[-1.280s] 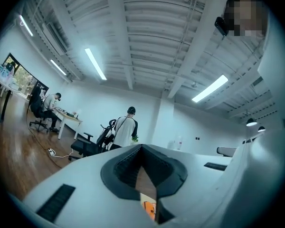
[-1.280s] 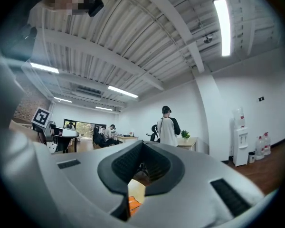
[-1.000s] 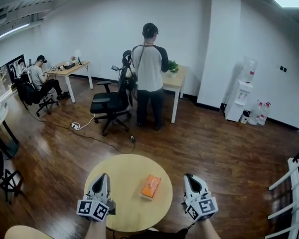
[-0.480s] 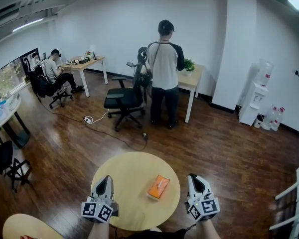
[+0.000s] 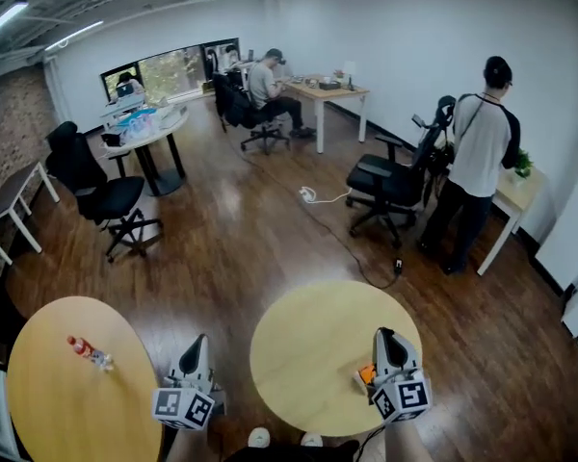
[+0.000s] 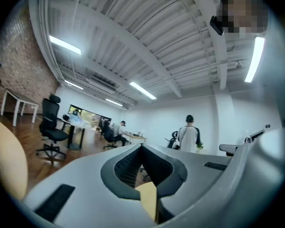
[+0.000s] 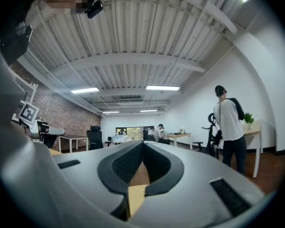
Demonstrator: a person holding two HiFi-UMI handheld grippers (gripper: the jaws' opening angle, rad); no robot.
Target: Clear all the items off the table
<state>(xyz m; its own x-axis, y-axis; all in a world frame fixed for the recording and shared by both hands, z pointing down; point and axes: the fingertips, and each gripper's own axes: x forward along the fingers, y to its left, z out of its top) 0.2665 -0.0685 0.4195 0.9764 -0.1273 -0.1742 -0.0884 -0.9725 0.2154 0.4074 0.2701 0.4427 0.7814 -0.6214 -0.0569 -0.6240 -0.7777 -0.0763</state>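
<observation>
An orange packet (image 5: 365, 374) lies near the right rim of the round wooden table (image 5: 308, 354) in the head view, mostly hidden behind my right gripper (image 5: 384, 337). That gripper is shut and empty, held just over the packet. My left gripper (image 5: 198, 345) is shut and empty too, hanging off the table's left edge above the floor. Both gripper views point up into the room: the left gripper (image 6: 141, 148) and the right gripper (image 7: 143, 144) show their jaws closed with nothing between them. On a second round table (image 5: 48, 402) at lower left lies a small bottle (image 5: 89, 352).
A person (image 5: 480, 162) stands at the right beside a black office chair (image 5: 390, 186). A cable (image 5: 352, 243) runs over the wooden floor. Another black chair (image 5: 111, 198) stands at the left. A seated person (image 5: 270, 85) works at a far desk.
The head view has swung left, so the table and standing person shifted right. The second round table with the bottle came into view. The orange packet now sits behind my right gripper.
</observation>
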